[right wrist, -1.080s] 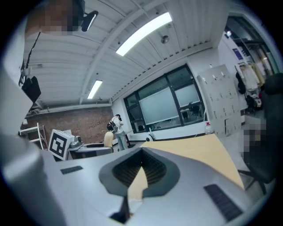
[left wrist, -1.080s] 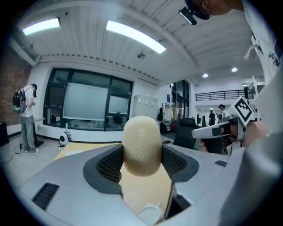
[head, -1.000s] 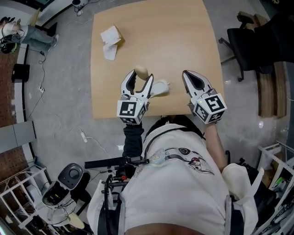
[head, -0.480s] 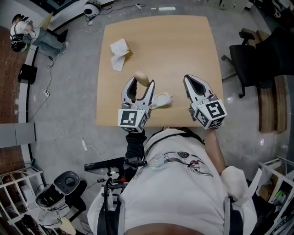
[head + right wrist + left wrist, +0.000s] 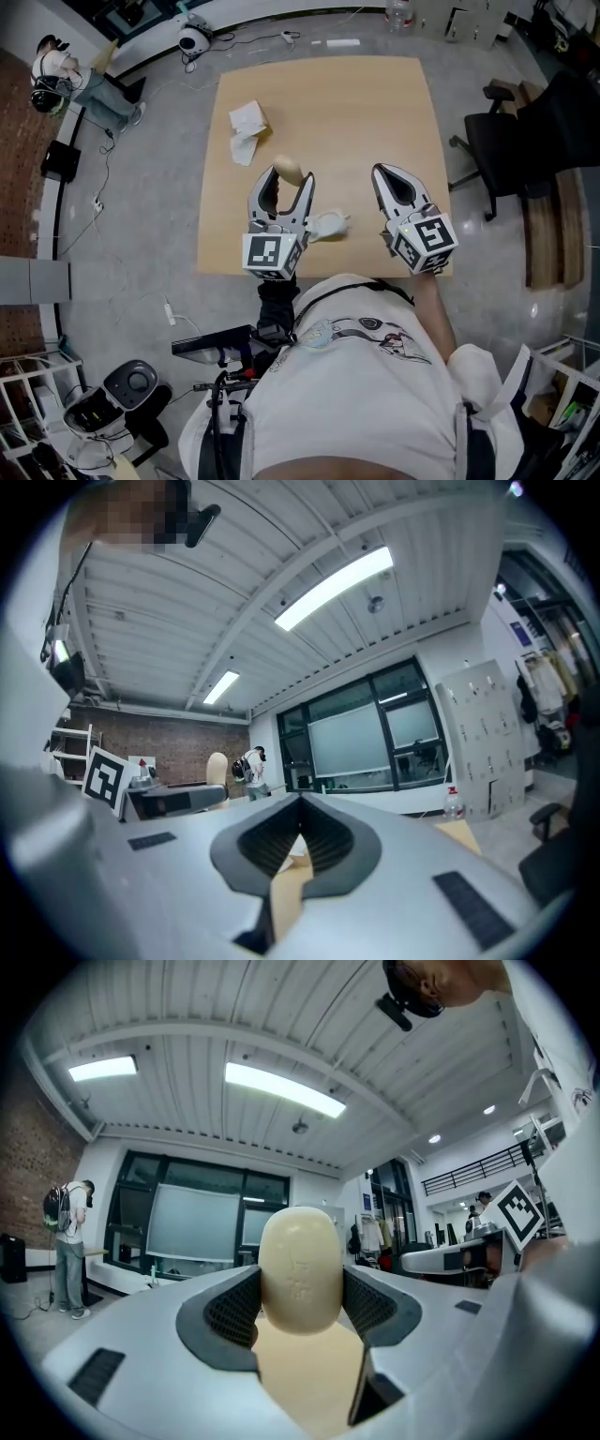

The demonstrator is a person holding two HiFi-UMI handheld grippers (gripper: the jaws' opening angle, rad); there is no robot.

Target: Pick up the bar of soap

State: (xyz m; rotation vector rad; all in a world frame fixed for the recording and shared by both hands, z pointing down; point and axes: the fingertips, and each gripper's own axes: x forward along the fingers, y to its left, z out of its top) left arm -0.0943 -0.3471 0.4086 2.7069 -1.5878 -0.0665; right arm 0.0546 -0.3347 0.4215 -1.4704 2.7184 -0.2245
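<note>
The left gripper (image 5: 289,180) clamps a pale, oval bar of soap (image 5: 288,170) between its two jaws, with the bar standing on end and its rounded top poking past the jaw tips. The soap is held over a wooden table (image 5: 375,112). The right gripper (image 5: 393,174) is beside it, jaws pressed together on nothing. A small white dish (image 5: 328,226) lies on the table between the grippers.

The left tool (image 5: 289,177) is pointing forward, away from the torso, its jaws pressing on both sides of the bar of soap (image 5: 300,1269) and holding it upright. The right tool (image 5: 383,172) is hovering alongside at the same reach, its jaws meeting on nothing. Both forearms are reaching forward, with the marker cubes facing up.
</note>
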